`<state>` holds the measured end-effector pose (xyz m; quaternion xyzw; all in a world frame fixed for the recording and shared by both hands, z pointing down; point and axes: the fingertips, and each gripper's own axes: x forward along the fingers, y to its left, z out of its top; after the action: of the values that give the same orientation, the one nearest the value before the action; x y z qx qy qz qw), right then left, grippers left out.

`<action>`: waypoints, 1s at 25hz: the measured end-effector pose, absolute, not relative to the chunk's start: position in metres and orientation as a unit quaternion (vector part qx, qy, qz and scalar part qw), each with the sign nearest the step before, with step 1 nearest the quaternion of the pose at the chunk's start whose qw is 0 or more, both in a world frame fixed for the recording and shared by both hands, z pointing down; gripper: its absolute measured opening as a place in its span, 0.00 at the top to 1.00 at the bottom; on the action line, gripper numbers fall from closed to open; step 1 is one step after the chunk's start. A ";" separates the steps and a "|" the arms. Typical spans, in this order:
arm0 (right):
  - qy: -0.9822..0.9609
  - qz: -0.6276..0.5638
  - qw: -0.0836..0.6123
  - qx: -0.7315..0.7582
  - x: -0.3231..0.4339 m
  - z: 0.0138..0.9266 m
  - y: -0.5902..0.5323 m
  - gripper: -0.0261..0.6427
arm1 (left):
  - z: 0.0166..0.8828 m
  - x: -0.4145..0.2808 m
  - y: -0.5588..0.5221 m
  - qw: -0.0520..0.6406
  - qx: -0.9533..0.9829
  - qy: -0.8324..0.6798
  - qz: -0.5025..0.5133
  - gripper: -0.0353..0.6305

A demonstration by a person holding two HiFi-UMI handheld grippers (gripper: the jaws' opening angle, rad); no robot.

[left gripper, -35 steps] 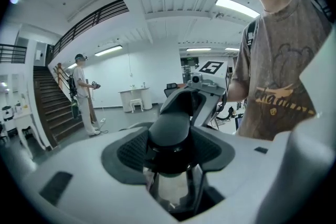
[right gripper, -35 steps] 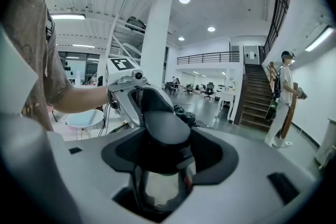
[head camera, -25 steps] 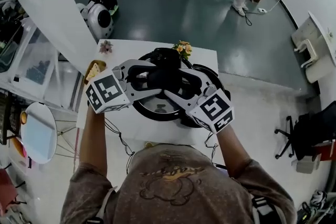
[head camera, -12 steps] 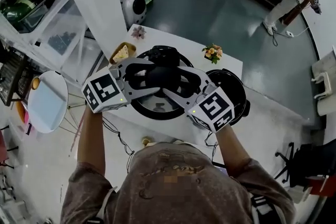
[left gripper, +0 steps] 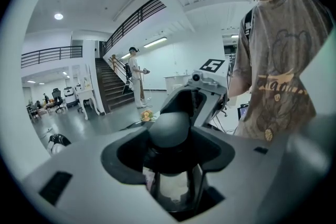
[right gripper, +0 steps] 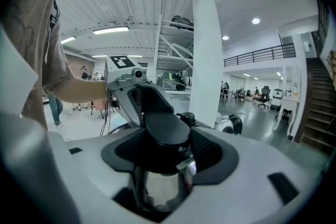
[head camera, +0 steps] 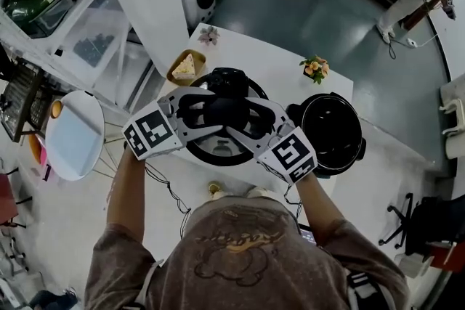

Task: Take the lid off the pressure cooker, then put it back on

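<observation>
Now the left tongs (head camera: 211,111) and right tongs (head camera: 247,118) both clamp the lid (head camera: 218,150) by its knob (left gripper: 168,131), held beside the open pressure cooker (head camera: 332,133). Next, it probably needs centring over the rim.

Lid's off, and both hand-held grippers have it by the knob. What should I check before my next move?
1. Grip of left hand-held gripper on lid knob: ok, jaws clamp it.
2. Grip of right hand-held gripper on the same knob: ok.
3. Whole lid clear of cooker pot: ok, the pot stands open to the right.
4. Free table under the lid: cannot tell, the lid hides it.
5. Gap to cake dish: ok, though near.
</observation>
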<state>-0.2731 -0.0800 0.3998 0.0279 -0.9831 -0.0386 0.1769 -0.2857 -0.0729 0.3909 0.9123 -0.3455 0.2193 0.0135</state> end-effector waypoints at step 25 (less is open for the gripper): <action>-0.971 -0.010 0.239 0.016 -0.304 0.582 -0.103 0.56 | 0.579 -0.316 -0.098 0.109 0.905 -0.327 0.250 0.56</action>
<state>-0.3040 -0.1029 0.5825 0.0165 -0.9707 -0.0098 0.2393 -0.3160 -0.0985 0.5787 0.9050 -0.3267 0.2498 0.1086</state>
